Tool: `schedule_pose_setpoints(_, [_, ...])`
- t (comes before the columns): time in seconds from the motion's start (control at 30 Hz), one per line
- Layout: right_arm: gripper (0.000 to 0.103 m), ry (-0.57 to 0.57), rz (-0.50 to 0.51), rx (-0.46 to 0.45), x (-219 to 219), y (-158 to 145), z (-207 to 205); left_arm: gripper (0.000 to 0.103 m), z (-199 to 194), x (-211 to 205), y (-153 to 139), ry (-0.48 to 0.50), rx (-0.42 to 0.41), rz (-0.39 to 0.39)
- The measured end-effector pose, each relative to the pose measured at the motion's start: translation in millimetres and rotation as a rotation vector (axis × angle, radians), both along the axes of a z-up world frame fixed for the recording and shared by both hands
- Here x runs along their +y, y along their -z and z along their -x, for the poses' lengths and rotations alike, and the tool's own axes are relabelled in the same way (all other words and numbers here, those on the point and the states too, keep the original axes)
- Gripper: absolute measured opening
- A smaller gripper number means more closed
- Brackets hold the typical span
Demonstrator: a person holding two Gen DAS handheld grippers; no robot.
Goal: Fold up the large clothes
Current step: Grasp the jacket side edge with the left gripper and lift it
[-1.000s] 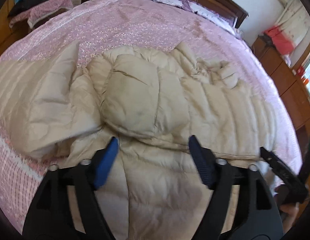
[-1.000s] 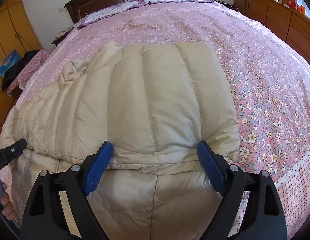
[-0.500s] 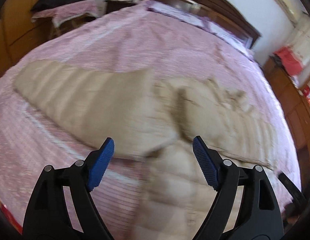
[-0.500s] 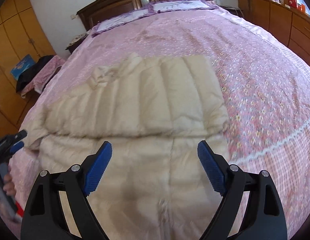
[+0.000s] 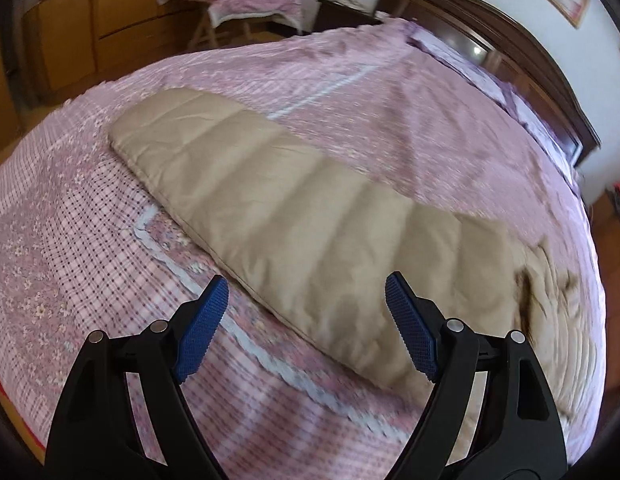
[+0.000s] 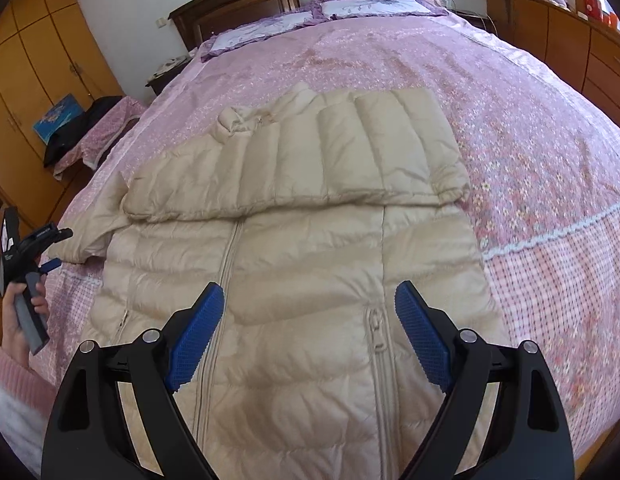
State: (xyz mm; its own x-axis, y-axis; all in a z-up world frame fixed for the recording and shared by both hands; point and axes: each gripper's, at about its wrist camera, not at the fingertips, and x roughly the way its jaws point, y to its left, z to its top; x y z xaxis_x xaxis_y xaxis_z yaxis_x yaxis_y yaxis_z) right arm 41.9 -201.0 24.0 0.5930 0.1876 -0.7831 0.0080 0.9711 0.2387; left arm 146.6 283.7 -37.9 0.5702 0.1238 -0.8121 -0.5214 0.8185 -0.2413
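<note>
Jacket [image 6: 294,288], beige and puffy, is lying zipper-side up on the pink flowery bedspread [image 6: 529,128], near the foot of the bed. One sleeve looks already folded flat across the chest [image 6: 310,168]. The other sleeve [image 5: 294,208] sticks straight out to the side over the bedspread, cuff end far from the body.

Left claw [image 5: 306,320] hangs over that loose sleeve with its blue pads spread wide and nothing between them. Right claw [image 6: 310,320] sits above the lower front of the jacket, also spread wide and empty. You can see the left hand [image 6: 22,316] on its handle at the edge of the right camera's view.

So I'd guess the step in hand is getting that second sleeve folded in. Tips for doing it nicely: grab near the cuff [image 5: 150,120], not mid-sleeve, or the puffy fill just bends and flops. Pinch through both layers, since slick fabric like this probably slips. Lift only a little, carry it across so it lands on top of the first sleeve, square with the shoulders. The right claw could pin the body down near the zipper [image 6: 226,264] so the whole jacket doesn't get dragged sideways.
</note>
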Motion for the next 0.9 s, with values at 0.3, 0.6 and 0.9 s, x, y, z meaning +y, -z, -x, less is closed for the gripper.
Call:
schedule_pose_setpoints(0.3, [0.085, -0.014, 0.032, 0.053, 20, 14, 8, 0.081, -16, 29, 26, -0.050, 0.011, 0.078])
schedule_pose_setpoints(0.6, [0.085, -0.024, 0.062, 0.069, 31, 16, 8, 0.081, -42, 36, 45, -0.016, 0.004, 0.085])
schedule_pose_setpoints(0.9, [0.085, -0.027, 0.071, 0.076, 34, 18, 7, 0.012, -62, 0, 44, 0.096, 0.047, -0.123])
